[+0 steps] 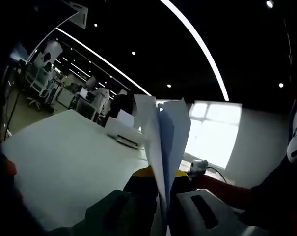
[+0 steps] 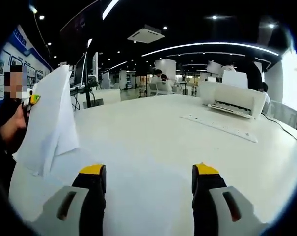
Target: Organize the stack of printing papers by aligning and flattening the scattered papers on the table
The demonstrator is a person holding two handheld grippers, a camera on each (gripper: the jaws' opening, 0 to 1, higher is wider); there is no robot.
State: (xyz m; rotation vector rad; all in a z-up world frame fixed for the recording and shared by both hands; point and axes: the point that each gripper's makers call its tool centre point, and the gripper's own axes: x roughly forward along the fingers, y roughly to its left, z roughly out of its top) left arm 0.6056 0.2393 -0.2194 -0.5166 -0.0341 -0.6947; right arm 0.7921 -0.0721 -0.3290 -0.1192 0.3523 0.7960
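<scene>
A stack of white printing papers (image 1: 164, 142) stands on edge, rising from between my left gripper's (image 1: 163, 189) yellow-tipped jaws, which are shut on its lower part. The sheets fan apart unevenly at the top. In the right gripper view the same papers (image 2: 50, 120) hang at the far left above the white table (image 2: 148, 132), with the left gripper (image 2: 33, 100) clamped on them by a person's hand (image 2: 11, 129). My right gripper (image 2: 148, 178) is open low over the table with nothing between its fingers, well to the right of the papers.
A white printer (image 2: 235, 98) sits at the table's far right, with a long white power strip (image 2: 219, 129) in front of it; the printer (image 1: 120, 129) also appears beyond the papers. A red sleeve (image 1: 222, 191) is at the right. Office desks and people lie beyond.
</scene>
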